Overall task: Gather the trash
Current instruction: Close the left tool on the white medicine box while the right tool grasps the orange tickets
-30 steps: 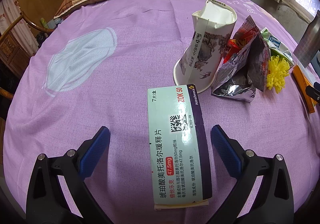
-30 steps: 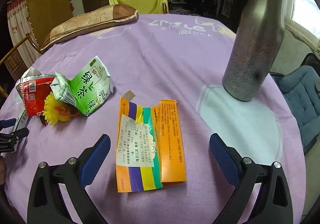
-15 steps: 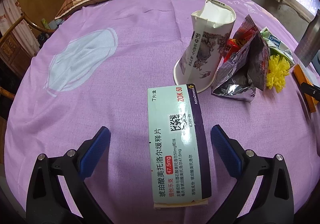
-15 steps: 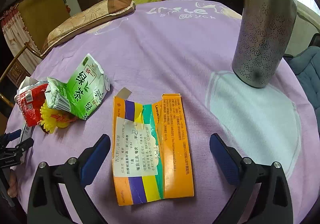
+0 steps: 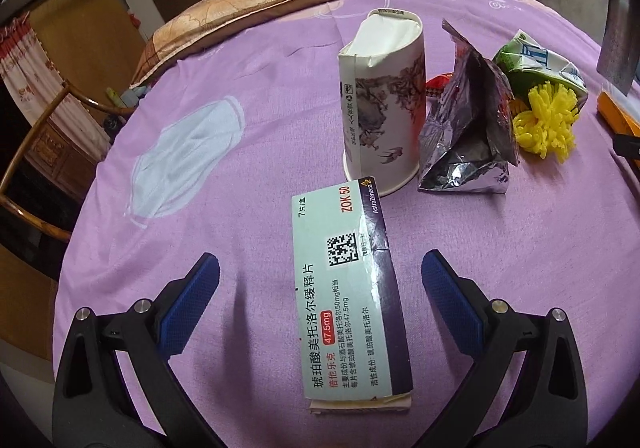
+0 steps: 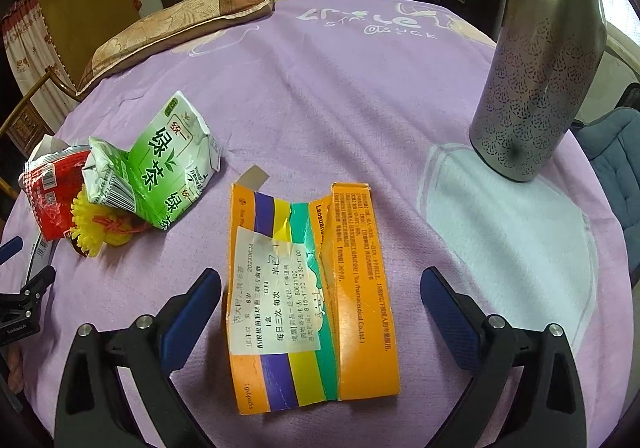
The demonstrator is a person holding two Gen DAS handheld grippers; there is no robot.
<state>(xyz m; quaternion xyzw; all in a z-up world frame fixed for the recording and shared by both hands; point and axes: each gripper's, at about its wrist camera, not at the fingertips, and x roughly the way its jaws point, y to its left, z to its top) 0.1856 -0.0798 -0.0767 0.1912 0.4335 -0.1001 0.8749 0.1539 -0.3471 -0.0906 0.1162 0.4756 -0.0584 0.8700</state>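
Left gripper [image 5: 319, 280] is spread wide, blue pads either side of a pale green medicine box [image 5: 347, 288] without touching it. Box lies flat on the purple cloth surface [image 5: 240, 168], long axis running away from the camera, far end tipped slightly right toward the paper cup [image 5: 382, 100]; near end shows an open flap edge. Cup stands upside down, wide rim on the cloth, crushed at the top, just past the box's far end, corner of the box touching or nearly touching the rim, cannot tell which. Crumpled silver foil wrapper [image 5: 466, 128] sits just right of the cup, with a yellow pompom [image 5: 546, 120] and a green tea carton [image 5: 536, 60] beyond it to the right. A pillow [image 5: 248, 4] lies at the far edge.

Right gripper [image 6: 320, 288] is also wide, nothing held, pads flanking a flattened orange box [image 6: 312, 288] with purple, yellow and green stripes and a white pharmacy label. That box lies flat, torn open, long axis pointing away from the camera, a small flap sticking out at its far left corner. Left fingertip sits just beside the box's left edge; right fingertip is apart from it. In the right view the green tea carton [image 6: 160, 164] lies crushed to the far left, resting on the yellow pompom [image 6: 90, 224], a red wrapper [image 6: 50, 192] beside them. A grey patterned metal bottle [image 6: 536, 88] stands upright at far right, well apart from the orange box.
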